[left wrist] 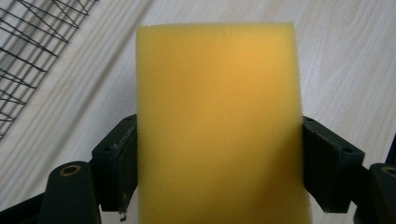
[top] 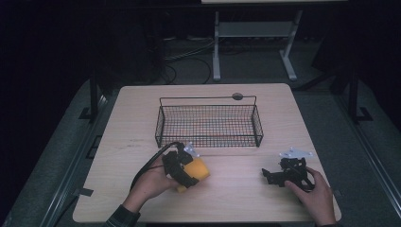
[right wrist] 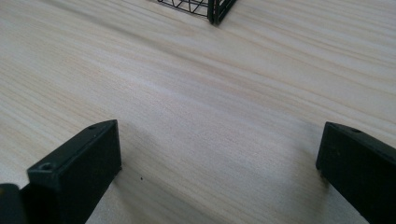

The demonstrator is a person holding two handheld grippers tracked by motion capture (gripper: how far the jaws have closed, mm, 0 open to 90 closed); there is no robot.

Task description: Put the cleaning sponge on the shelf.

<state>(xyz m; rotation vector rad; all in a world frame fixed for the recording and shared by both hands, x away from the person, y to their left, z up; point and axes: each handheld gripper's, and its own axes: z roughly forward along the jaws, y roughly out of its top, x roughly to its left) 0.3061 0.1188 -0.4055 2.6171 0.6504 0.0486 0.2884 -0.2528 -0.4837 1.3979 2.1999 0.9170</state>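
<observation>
Hiding most of its own lower half, the yellow sponge (left wrist: 217, 126) runs off the bottom edge of the left gripper view, so its full length cannot be seen there. It is a soft foam block with tiny holes all over and straight, square edges. The left gripper (left wrist: 219, 163) pinches the sponge, one black jaw pressed flat on each side. In the high view the left gripper (top: 182, 170) and sponge (top: 196, 169) sit just in front of the wire basket (top: 209, 124), near its left end, and the person's left hand (top: 151, 183) covers the back of the tool. The basket is a long box of thin black wire in a small square grid, with a tall wire rail along its far side; the room behind it is too dark to make out. The table (top: 127, 118) is pale wood with fine lines. In front of the basket's right end, the right gripper (top: 274, 176) rests on the table under the right hand (top: 314, 191). In the right gripper view its jaws are spread wide with bare wood between them (right wrist: 219, 182).
</observation>
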